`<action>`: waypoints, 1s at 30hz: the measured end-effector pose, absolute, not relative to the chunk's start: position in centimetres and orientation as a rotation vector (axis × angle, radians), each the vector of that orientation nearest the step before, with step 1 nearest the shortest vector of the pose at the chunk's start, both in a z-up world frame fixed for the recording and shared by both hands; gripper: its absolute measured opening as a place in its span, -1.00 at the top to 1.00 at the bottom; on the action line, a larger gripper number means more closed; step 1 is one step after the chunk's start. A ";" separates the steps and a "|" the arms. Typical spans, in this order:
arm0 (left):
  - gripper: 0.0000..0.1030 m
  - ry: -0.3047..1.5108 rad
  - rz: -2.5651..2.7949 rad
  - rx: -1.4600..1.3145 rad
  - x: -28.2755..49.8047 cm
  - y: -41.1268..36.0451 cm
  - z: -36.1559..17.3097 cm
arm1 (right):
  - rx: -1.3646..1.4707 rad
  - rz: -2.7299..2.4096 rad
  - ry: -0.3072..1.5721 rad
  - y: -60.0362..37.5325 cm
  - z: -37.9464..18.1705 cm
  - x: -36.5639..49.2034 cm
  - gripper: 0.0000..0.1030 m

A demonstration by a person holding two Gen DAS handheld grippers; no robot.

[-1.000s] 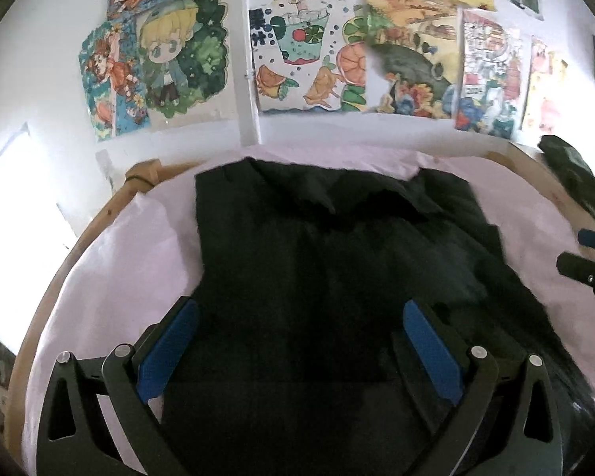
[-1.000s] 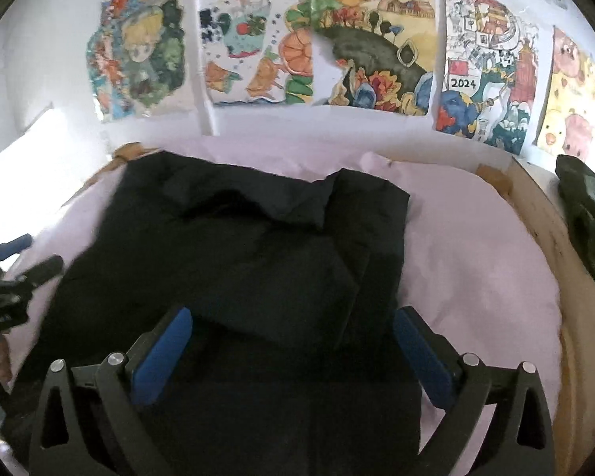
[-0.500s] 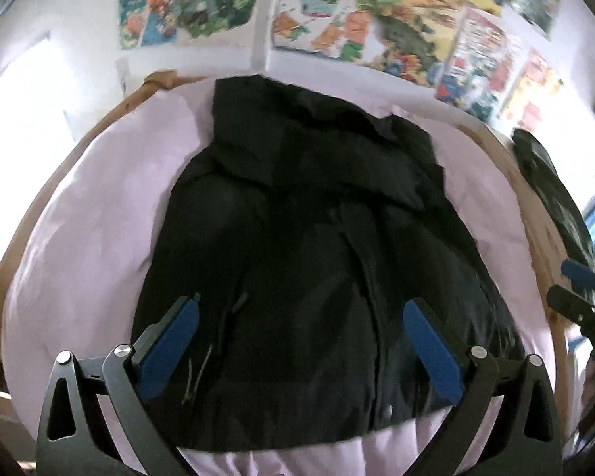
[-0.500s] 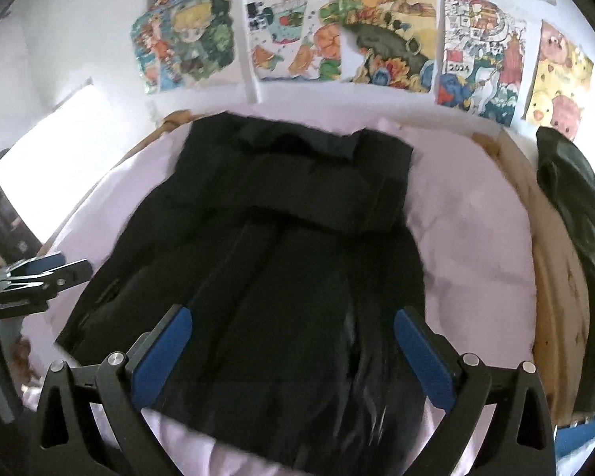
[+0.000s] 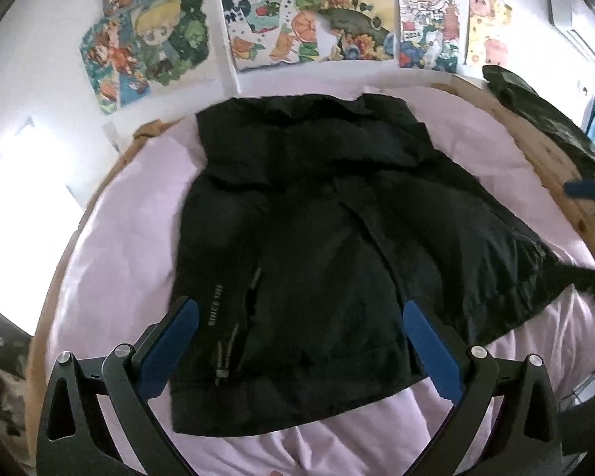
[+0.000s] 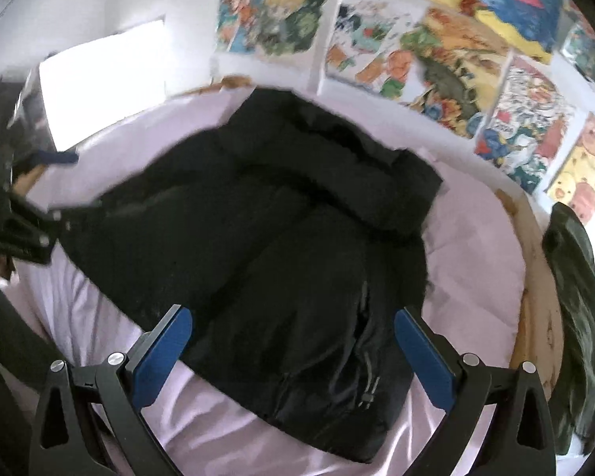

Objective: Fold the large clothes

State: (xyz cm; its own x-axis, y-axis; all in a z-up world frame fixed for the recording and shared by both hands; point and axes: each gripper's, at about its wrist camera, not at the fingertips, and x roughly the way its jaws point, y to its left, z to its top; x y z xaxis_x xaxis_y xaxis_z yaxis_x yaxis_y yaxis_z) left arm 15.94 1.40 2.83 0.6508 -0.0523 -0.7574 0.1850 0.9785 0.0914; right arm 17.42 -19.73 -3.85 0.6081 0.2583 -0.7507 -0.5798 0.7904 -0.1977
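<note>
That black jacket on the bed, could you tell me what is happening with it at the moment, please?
A person is folding a black jacket with two handheld grippers. It lies spread on a pale pink sheet, collar end toward the wall of cartoon posters. The left gripper and the right gripper are both open above its near edge, holding nothing. Another dark garment sits on the wooden bed frame to the right.

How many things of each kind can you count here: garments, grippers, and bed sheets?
Black jacket spread on the sheet: 1
Dark green garment at the bed's edge: 1
Grippers, left gripper and right gripper: 2
Pink sheet: 1
Total: 5
</note>
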 end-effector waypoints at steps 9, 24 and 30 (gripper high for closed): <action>-0.97 0.862 -0.189 0.235 15.6 2.5 -0.1 | -0.505 0.535 0.963 -18.2 -10.0 18.3 -1.00; -0.97 0.976 -0.347 0.473 14.8 2.4 -7.1 | -0.568 0.416 1.158 -21.9 -14.9 20.9 -1.00; -0.97 0.994 -0.328 0.561 14.6 2.5 -8.2 | -0.792 0.457 1.118 -20.9 -16.4 19.4 -1.00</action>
State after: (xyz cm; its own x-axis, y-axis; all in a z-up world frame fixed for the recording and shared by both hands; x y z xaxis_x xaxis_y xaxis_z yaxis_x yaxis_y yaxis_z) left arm 14.59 2.54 -8.19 0.5140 -0.0087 -0.8577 0.5034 0.8127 0.2934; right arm 19.36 -20.93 -16.35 0.3890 -0.0571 -0.9195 -0.6849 0.6496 -0.3301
